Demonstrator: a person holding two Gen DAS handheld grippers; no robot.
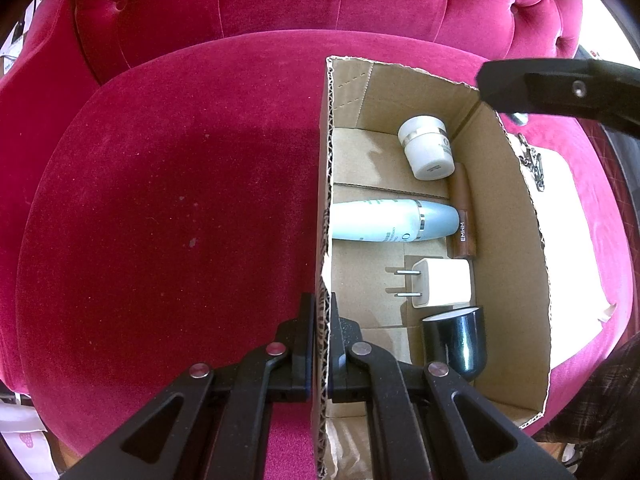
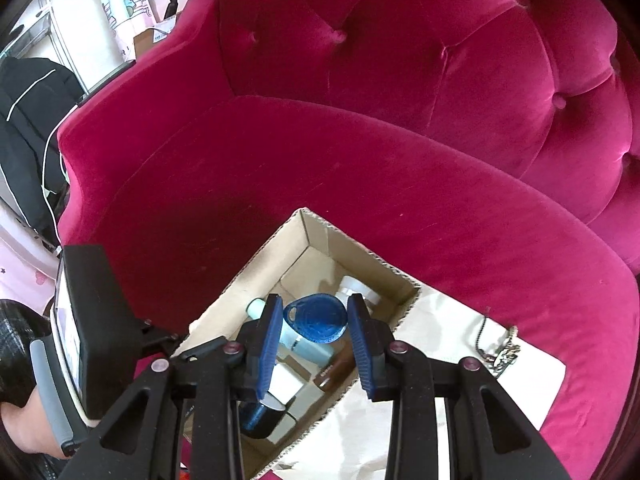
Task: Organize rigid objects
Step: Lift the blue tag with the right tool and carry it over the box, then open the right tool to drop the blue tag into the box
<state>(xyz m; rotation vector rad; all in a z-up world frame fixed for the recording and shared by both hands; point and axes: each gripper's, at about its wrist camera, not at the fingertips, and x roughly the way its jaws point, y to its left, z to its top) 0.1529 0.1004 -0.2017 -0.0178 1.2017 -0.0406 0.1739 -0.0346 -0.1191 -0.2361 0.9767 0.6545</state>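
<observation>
An open cardboard box [image 1: 516, 216] sits on a pink velvet armchair seat. Inside lie a white jar [image 1: 428, 152], a pale blue bottle [image 1: 392, 220], a brown tube [image 1: 464, 216], a white plug adapter [image 1: 444, 282] and a black cap [image 1: 460, 340]. My left gripper [image 1: 321, 344] is shut on the box's left wall [image 1: 325, 184]. My right gripper [image 2: 316, 320] holds a blue teardrop key fob [image 2: 316, 318] between its blue pads, above the box [image 2: 400, 304]. The right gripper's side shows at the top right of the left wrist view [image 1: 560, 92].
A metal chain [image 2: 500, 350] lies on white paper [image 2: 440, 328] right of the box; it also shows in the left wrist view [image 1: 534, 168]. The pink seat [image 1: 180, 200] stretches left of the box. The tufted chair back [image 2: 440, 40] rises behind.
</observation>
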